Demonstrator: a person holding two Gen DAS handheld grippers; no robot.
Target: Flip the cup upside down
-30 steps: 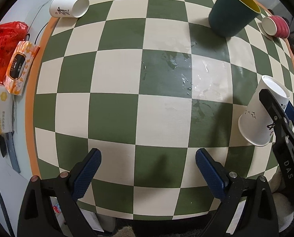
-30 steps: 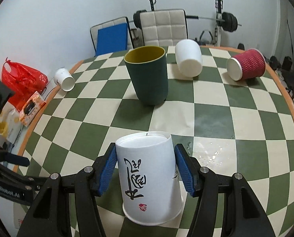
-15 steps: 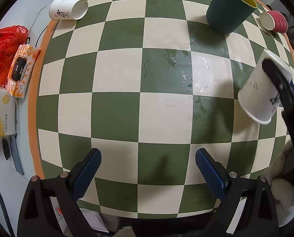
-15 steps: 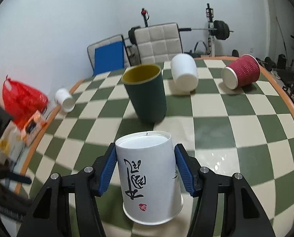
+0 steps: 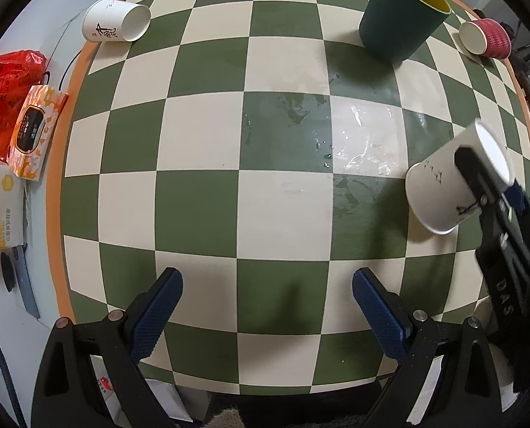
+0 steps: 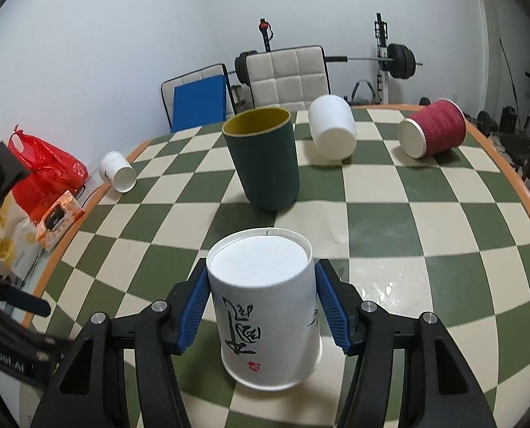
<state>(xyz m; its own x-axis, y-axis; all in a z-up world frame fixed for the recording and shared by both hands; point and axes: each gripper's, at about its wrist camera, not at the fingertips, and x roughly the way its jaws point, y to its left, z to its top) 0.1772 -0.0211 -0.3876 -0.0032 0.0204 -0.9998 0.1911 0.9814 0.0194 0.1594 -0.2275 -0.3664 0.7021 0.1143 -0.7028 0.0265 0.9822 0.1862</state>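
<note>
The right gripper [image 6: 263,303] has its blue jaws pressed on both sides of the white paper cup [image 6: 265,306]. The cup is upside down, with its flat bottom on top and its open rim facing down, tipped a little. I cannot tell if the rim touches the checkered surface [image 6: 425,221]. From the left wrist view the same cup [image 5: 446,189] sits to the right of a wet shiny patch [image 5: 364,142].

The left gripper [image 5: 266,306] has its jaws wide apart and holds nothing. It hangs over the near edge of the surface.

Behind the white cup stands a dark green cup [image 6: 265,157] with a yellow inside. Behind the green cup, to the right, a plain white cup [image 6: 332,128] and a red cup [image 6: 432,128] lie on their sides. Far to the left of the green cup, another small paper cup [image 6: 117,171] lies on its side by the edge.
</note>
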